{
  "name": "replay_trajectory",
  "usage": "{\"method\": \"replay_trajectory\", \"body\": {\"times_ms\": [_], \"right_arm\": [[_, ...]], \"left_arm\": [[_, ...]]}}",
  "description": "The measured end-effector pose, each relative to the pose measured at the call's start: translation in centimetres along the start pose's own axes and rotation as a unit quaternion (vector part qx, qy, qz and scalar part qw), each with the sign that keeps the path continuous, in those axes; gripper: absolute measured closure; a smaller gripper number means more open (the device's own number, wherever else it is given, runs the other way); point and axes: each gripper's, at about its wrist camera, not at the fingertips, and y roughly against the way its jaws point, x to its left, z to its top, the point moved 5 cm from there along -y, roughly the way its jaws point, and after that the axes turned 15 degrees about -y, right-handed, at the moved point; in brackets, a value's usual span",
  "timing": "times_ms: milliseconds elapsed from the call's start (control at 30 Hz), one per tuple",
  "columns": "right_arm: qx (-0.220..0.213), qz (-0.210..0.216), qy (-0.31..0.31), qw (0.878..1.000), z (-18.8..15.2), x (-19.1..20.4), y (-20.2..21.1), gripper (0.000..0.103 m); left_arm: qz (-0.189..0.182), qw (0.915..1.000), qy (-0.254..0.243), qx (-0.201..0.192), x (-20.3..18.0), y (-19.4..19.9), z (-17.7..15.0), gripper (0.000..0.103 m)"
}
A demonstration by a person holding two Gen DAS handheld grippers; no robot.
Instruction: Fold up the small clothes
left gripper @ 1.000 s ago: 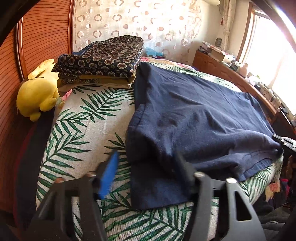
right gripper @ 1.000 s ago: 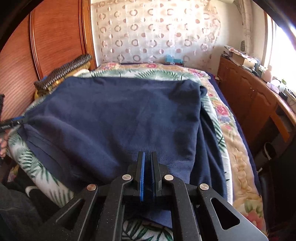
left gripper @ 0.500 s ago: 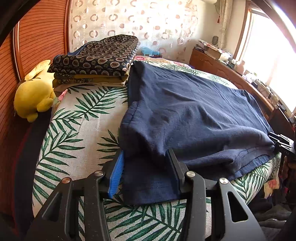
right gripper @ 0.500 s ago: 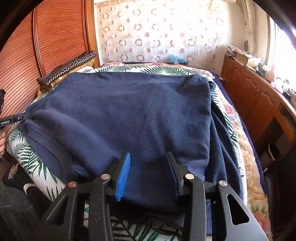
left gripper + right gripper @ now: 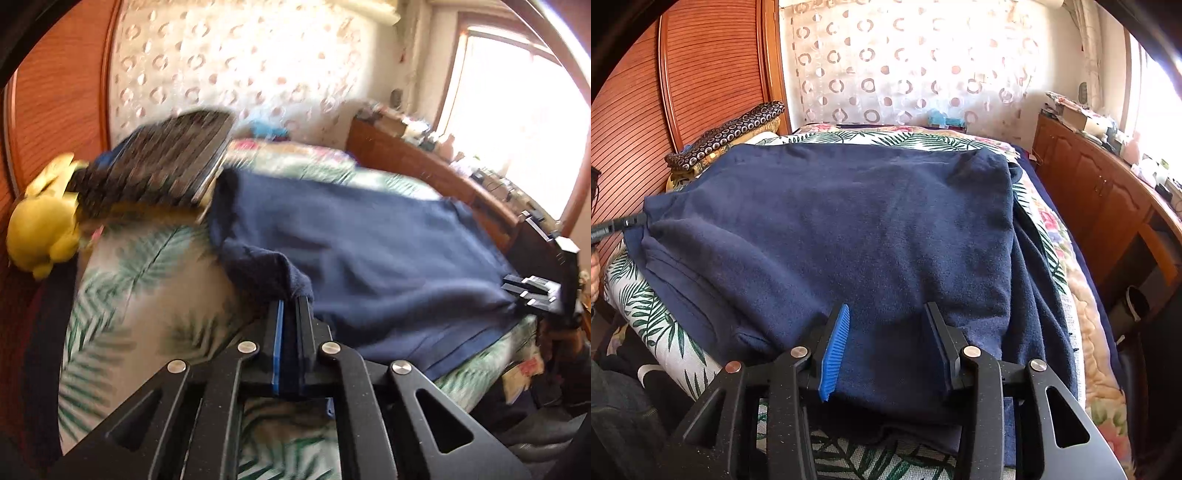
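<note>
Left wrist view, blurry: left gripper (image 5: 291, 301) apparently pinching navy garment (image 5: 369, 258).

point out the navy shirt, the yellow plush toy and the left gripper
navy shirt (image 5: 871, 229): right wrist view, middle of the flat top layer.
yellow plush toy (image 5: 40, 229): left wrist view, its round body.
left gripper (image 5: 291, 306): left wrist view, fingertips pinching the shirt's edge.
</note>
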Motion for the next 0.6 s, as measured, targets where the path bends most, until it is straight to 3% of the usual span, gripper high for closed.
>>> {"method": "replay_trajectory", "body": {"times_ms": [333, 433, 600], "right_arm": [[-0.021, -0.003, -0.022, 1.0, 0.8, -1.2, 1.6, 0.061], [-0.027, -0.008, -0.022, 0.999, 1.2, -1.5, 2.2, 0.061], [-0.046, -0.005, -0.032, 0.998, 1.8, -2.0, 3.7, 0.061]], "left_arm": [[-0.089, 0.9908, -0.077, -0.066, -7.6, -1.5, 11.2, 0.097], [-0.118, 0.9826, -0.124, -0.072, -11.6, -2.6, 14.3, 0.098], [-0.178, 0.9665, -0.157, -0.097, -17.1, -2.2, 18.0, 0.098]]}}
